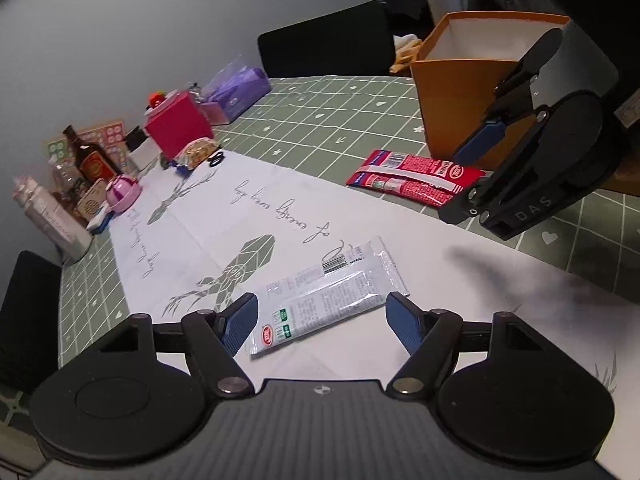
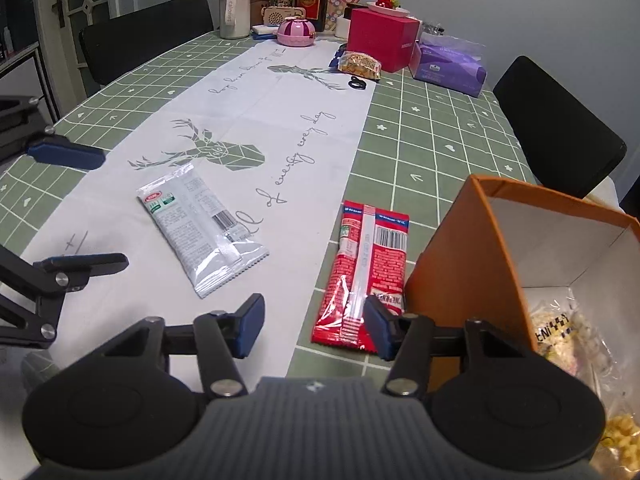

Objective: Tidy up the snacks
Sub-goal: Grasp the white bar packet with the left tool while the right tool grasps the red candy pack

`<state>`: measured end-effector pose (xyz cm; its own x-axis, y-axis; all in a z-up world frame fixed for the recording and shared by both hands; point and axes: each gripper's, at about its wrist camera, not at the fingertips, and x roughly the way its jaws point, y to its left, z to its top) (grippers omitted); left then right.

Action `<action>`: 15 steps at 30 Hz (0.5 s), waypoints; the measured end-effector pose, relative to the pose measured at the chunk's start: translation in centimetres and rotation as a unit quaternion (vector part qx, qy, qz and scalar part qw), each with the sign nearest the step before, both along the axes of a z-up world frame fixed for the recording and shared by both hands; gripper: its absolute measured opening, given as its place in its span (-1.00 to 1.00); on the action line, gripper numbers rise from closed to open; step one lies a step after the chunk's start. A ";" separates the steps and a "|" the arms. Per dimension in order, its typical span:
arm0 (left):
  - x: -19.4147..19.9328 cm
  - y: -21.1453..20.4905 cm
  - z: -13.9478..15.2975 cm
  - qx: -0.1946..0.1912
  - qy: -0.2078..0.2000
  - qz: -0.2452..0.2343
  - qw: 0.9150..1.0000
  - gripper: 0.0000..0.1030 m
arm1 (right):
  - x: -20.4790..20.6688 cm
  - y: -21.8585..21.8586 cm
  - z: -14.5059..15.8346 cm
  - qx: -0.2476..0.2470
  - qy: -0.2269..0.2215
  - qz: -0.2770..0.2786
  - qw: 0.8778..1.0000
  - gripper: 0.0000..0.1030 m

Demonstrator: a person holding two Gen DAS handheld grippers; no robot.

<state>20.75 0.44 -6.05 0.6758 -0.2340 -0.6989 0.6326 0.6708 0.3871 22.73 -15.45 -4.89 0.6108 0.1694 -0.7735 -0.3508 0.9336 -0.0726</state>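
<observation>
left gripper (image 1: 320,322) spread wide, low centre of frame, straddling near end of white snack packet (image 1: 326,294), pads not touching; set for pinch across width. right gripper (image 2: 314,326) partly spread, nothing pinched, right pad over red snack packet (image 2: 366,274), likely next pick. orange box (image 2: 472,264) lower right, already holds bagged snacks; both packets flat on table runner (image 2: 280,120).
</observation>
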 end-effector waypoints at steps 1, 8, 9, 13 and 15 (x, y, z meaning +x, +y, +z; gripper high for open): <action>0.4 -0.1 -0.2 0.002 0.005 -0.020 1.000 0.67 | 0.0 0.1 -0.2 -0.005 -0.008 -0.002 1.000 -0.02; 5.0 -0.8 -1.2 0.060 0.082 -0.128 0.987 0.67 | -0.3 -0.1 -1.3 0.018 -0.025 -0.023 0.999 0.05; 5.8 -0.8 -1.3 0.065 0.089 -0.134 0.985 0.67 | -0.3 -0.1 -1.4 0.023 -0.027 -0.025 0.999 0.09; 8.2 -1.1 -3.0 0.108 0.118 -0.175 0.972 0.67 | -0.4 -0.5 -2.5 0.043 -0.024 -0.039 0.998 0.24; 9.2 -1.2 -3.5 0.122 0.127 -0.181 0.968 0.67 | -0.4 -0.6 -3.1 0.052 -0.029 -0.046 0.997 0.23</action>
